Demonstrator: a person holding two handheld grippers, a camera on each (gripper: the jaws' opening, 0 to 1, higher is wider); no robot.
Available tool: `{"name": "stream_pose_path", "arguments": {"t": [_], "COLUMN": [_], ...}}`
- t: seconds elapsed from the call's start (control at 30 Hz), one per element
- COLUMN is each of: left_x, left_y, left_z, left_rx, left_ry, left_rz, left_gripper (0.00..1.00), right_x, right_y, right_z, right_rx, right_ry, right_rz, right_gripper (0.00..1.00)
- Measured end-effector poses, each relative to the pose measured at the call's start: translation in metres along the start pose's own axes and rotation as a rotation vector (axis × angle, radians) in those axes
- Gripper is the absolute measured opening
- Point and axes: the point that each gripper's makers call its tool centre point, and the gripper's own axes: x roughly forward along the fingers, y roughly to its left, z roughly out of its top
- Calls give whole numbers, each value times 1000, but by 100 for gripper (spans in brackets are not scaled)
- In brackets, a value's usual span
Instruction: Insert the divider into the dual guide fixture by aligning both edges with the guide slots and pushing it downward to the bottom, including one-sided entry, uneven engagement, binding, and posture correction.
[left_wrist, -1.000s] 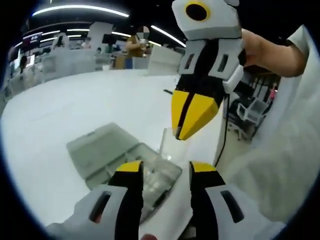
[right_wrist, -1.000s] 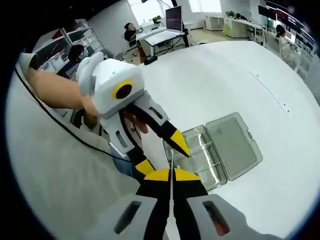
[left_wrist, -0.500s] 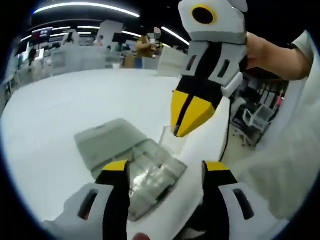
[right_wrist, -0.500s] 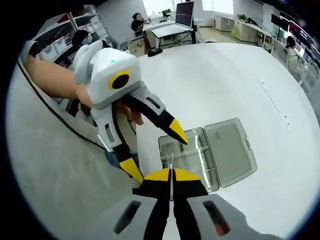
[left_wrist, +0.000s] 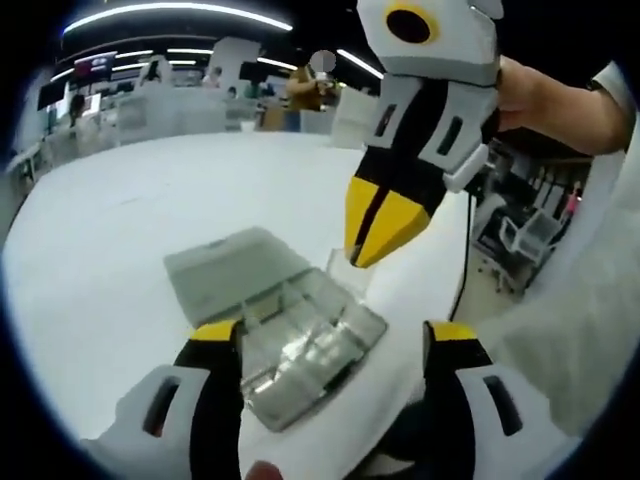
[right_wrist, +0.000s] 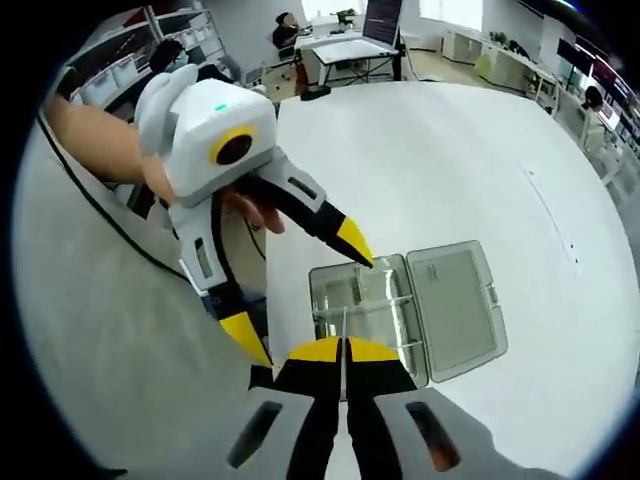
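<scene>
In the left gripper view, your left gripper (left_wrist: 330, 345) is standing wide open, its two yellow-tipped jaws spread on either side of the clear plastic box (left_wrist: 300, 345) and holding nothing. The box is sitting on the white table (left_wrist: 120, 230) with its lid (left_wrist: 228, 270) folded flat toward the far left. To the right of the lid, the thin clear divider (left_wrist: 345, 268) is standing upright at the far right corner of the box, though I cannot tell whether its lower edge is in a guide slot yet. Above it, your right gripper (left_wrist: 372, 240) is coming down from the top with its jaws pinched closed on the divider's upper edge.

In the right gripper view, your left gripper (right_wrist: 300, 295) is reaching in from the left with jaws splayed apart, one tip at the near left corner of the box (right_wrist: 370, 310). At the bottom centre, your right gripper (right_wrist: 343, 350) is clamping the divider (right_wrist: 344, 325) edge-on between closed jaws, over the box's open tray. The lid (right_wrist: 450, 300) is lying open to the right.
</scene>
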Motion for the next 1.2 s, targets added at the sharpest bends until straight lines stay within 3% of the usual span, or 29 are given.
{"name": "stream_pose_path", "arguments": {"t": [0.17,0.63,1.2], "left_x": [-1,-5,-4], "left_y": [4,15,18], "left_z": [2,-3,-5], "left_rx": [-7,-52,-76], "left_ry": [-13,-12,-13], "left_rz": [24,71,74], "left_gripper": [82,92,93], "right_x": [3,10,19], "right_y": [-1,-2,-3], "right_z": [2,6,3], "right_rx": [-27,-105,-159], "right_ry": [12,46,73], "right_rz": [-6,-20,-18], "right_gripper": [0,0,0]}}
